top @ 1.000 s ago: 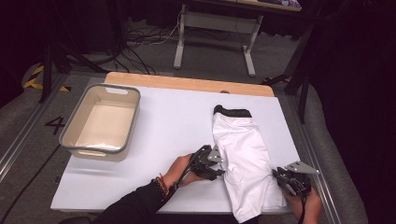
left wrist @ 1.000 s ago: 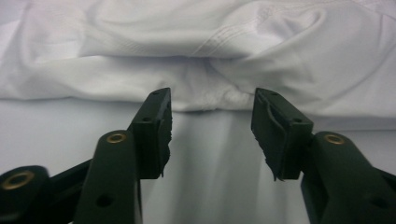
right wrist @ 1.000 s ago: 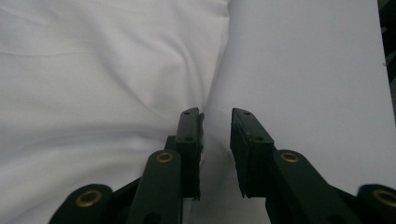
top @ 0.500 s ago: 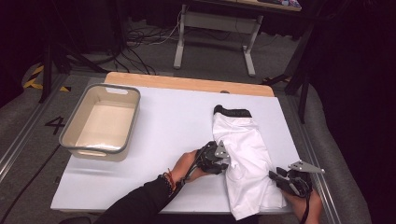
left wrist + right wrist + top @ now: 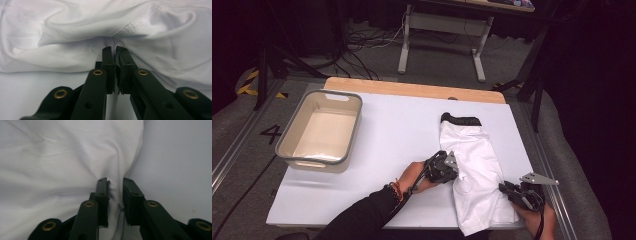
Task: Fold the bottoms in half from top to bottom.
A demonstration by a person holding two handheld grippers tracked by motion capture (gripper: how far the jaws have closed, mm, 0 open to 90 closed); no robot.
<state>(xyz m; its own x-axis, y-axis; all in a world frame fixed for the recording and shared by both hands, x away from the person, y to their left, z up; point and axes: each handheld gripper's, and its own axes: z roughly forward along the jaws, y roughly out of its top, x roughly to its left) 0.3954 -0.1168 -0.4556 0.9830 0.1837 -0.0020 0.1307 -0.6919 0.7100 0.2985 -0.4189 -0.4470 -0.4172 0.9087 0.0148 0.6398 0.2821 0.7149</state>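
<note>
- A dark figure "4" (image 5: pixel 271 133) stands on the grey floor left of the worktop, beside the tub
- The black waistband (image 5: pixel 460 120) of the white garment carries pale lettering, too small to read

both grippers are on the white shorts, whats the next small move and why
Probably lift both grippers a little together. The left gripper has just closed and pinches a fold of the white shorts at a seam; the right gripper has been closing on bunched cloth at the opposite edge. With both sides held, a small lift would likely free the cloth from the table for folding.
</note>
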